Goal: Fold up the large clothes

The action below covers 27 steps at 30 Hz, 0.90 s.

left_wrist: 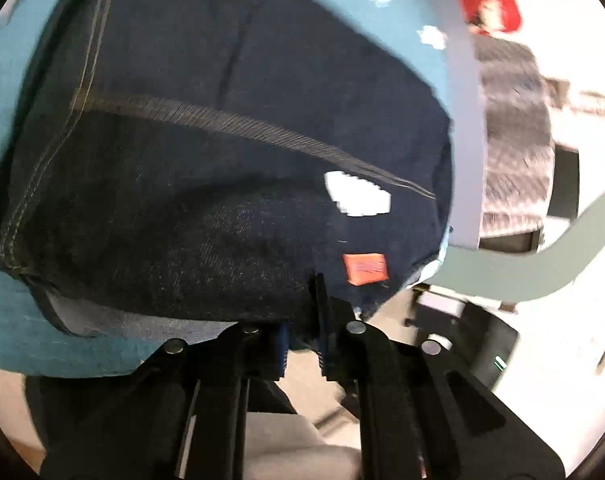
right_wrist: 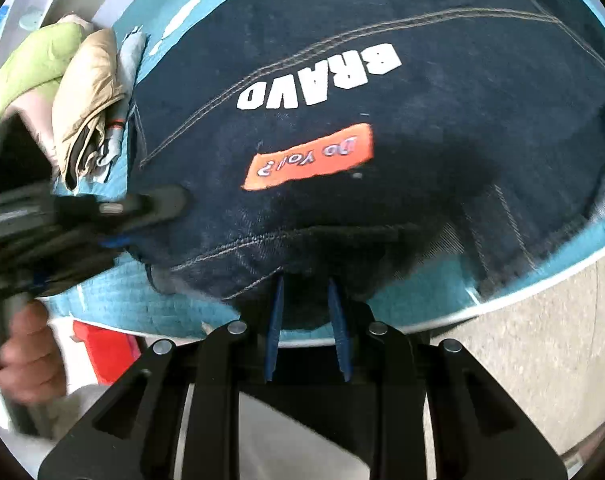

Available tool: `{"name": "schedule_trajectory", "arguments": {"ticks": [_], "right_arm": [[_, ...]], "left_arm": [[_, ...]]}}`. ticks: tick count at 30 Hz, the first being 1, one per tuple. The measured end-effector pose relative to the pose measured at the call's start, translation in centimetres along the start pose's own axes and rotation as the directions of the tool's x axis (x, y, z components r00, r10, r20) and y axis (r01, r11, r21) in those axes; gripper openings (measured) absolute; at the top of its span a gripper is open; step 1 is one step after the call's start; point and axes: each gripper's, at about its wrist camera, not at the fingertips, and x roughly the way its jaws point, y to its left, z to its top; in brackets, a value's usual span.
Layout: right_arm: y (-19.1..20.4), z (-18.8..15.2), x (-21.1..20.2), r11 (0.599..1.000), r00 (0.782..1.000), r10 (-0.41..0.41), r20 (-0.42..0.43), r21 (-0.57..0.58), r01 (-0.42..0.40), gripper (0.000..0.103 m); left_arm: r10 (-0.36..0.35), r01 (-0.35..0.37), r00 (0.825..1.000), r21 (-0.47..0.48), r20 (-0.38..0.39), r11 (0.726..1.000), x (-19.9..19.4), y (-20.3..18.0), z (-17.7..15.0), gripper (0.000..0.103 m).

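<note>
Jaws of the left gripper (left_wrist: 304, 320), at lower centre of the left wrist view, stand nearly closed on the near hem of the denim garment (left_wrist: 230, 152), a fold of dark cloth pinched between them; no earlier view shows how they came to this. Jaws of the right gripper (right_wrist: 308, 320), at lower centre of the right wrist view, sit clamped on the same near edge, the blue pads (right_wrist: 276, 312) pressing bunched denim. Denim garment spread across the middle of both views on a teal quilted cover (right_wrist: 114, 292) over a round desk (right_wrist: 542, 284) with a pale rim.

Left to right in the right wrist view: a hand (right_wrist: 26, 356) at lower left gripping the left tool; folded padded jackets (right_wrist: 82, 96) in green and beige at upper left; white printed lettering (right_wrist: 322, 76) and an orange patch (right_wrist: 308, 158) at centre; double contrast stitching curving to the upper right.

Handling, as judged: heavy, thick twill, soft enough to drape yet stiff at its seams, not slippery, not fragile. Best taken at the hemmed edge or corners, where layered stitching gives the pads purchase; both grips needed well apart, since the weight would sag between them
</note>
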Motion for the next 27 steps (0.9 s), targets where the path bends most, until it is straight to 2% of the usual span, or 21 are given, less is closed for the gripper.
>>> {"name": "schedule_trajectory", "arguments": {"ticks": [2,4,5,7,10,11,12,14,15,16,17,18,19,21,24,26,27], "right_arm": [[0.2,0.8,-0.1,0.999,0.997,0.045,0.058,0.021,-0.046,0.021],[0.4,2.1,-1.4,0.998,0.982,0.057,0.181,0.024,-0.063,0.019],[0.4,2.6,-2.6,0.996,0.96,0.079,0.269,0.028,-0.089,0.017],[0.8,3.0,-4.3,0.993,0.924,0.107,0.366,0.016,-0.121,0.012],[1.6,2.3,-6.3,0.995,0.87,0.093,0.484,-0.073,-0.066,0.01],[1.8,2.2,-6.2,0.995,0.872,0.077,0.482,-0.091,-0.038,0.01],[1.3,2.1,-5.3,0.996,0.897,0.045,0.44,-0.085,-0.008,0.01],[-1.6,1.2,-2.2,0.999,0.958,0.024,0.284,0.021,-0.031,0.011],[-3.2,0.6,-0.7,0.996,0.982,0.013,0.187,0.079,-0.028,0.013],[-4.8,-0.4,0.2,0.992,0.993,0.011,0.118,0.127,-0.026,0.014],[-6.2,-1.4,0.2,0.984,0.995,0.039,0.093,0.172,-0.055,0.01],[-7.3,-2.4,-0.8,0.973,0.994,0.075,0.082,0.213,-0.09,0.01],[-7.7,-2.8,-1.9,0.971,0.994,0.074,0.075,0.221,-0.089,0.014],[-7.2,-3.2,-5.4,0.983,0.992,0.04,0.12,0.173,-0.061,0.015],[-5.1,-1.2,-9.1,0.998,0.98,0.025,0.199,0.051,-0.036,0.015],[-4.2,1.2,-7.7,1.0,0.98,-0.03,0.197,0.005,0.03,0.015],[-5.1,2.0,-6.2,0.997,0.986,-0.073,0.149,0.02,0.071,0.015]], "left_arm": [[-0.002,0.001,1.0,0.051,0.023,0.999,-1.5,-1.8,-0.3,0.008],[-0.013,0.01,0.999,0.078,0.037,0.997,-2.9,-2.4,-0.6,0.008],[-0.021,0.017,0.999,0.089,0.041,0.996,-3.4,-2.6,-0.6,0.008],[-0.045,0.037,0.997,0.111,0.062,0.993,-4.6,-3.3,-0.8,0.008],[-0.054,0.039,0.994,0.158,0.091,0.987,-5.0,-5.0,-1.2,0.008],[-0.042,0.026,0.995,0.174,0.088,0.984,-4.7,-5.0,-1.3,0.008],[-0.027,0.013,0.997,0.176,0.076,0.984,-3.8,-4.8,-1.2,0.008],[0.052,-0.05,0.999,0.147,-0.012,0.988,-0.7,-2.6,-1.3,0.008],[0.079,-0.069,0.994,0.127,-0.077,0.989,1.3,-1.3,-1.5,0.008],[0.123,-0.111,0.981,0.084,-0.148,0.99,3.9,1.0,-1.9,0.008],[0.124,-0.119,0.974,0.034,-0.189,0.992,5.5,2.7,-2.1,0.008],[0.091,-0.097,0.974,-0.018,-0.208,0.995,6.2,4.0,-2.2,0.008],[0.055,-0.069,0.976,-0.058,-0.209,0.996,6.4,4.8,-2.1,0.008],[0.071,-0.077,0.978,-0.023,-0.197,0.997,6.1,4.5,-2.2,0.013],[0.132,-0.125,0.977,0.051,-0.165,0.991,6.0,3.4,-2.7,0.013],[0.14,-0.133,0.976,0.053,-0.168,0.99,6.1,3.3,-2.6,0.014],[0.139,-0.134,0.975,0.043,-0.171,0.99,6.2,3.4,-2.5,0.016]]}}
